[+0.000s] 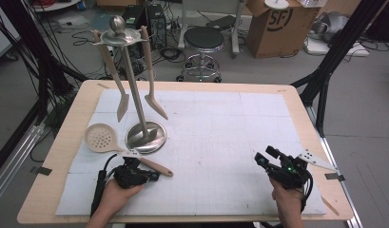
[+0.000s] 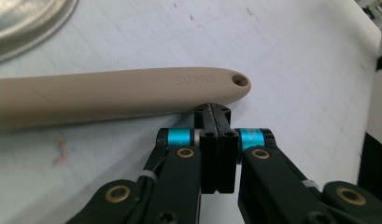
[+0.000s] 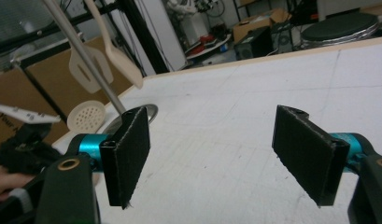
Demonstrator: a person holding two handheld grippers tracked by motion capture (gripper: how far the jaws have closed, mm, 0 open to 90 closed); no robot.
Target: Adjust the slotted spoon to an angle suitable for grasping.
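Observation:
A beige skimmer lies on the white mat, its perforated bowl point(image 1: 101, 137) at the left and its handle point(image 1: 156, 166) running right. My left gripper point(image 1: 154, 177) sits just in front of the handle's end. In the left gripper view its jaws point(image 2: 215, 113) are shut together with nothing between them, their tips at the edge of the handle point(image 2: 132, 95) close to its hanging hole. My right gripper point(image 1: 264, 157) hovers over the mat's right side, open and holding nothing; its pads point(image 3: 129, 156) stand wide apart.
A metal utensil stand point(image 1: 145, 137) rises behind the skimmer, with a slotted spatula point(image 1: 122, 107) and a second spatula point(image 1: 155, 105) hanging from its top. Its base point(image 2: 30, 18) lies close to the skimmer's handle. A stool point(image 1: 203, 40) and boxes stand beyond the table.

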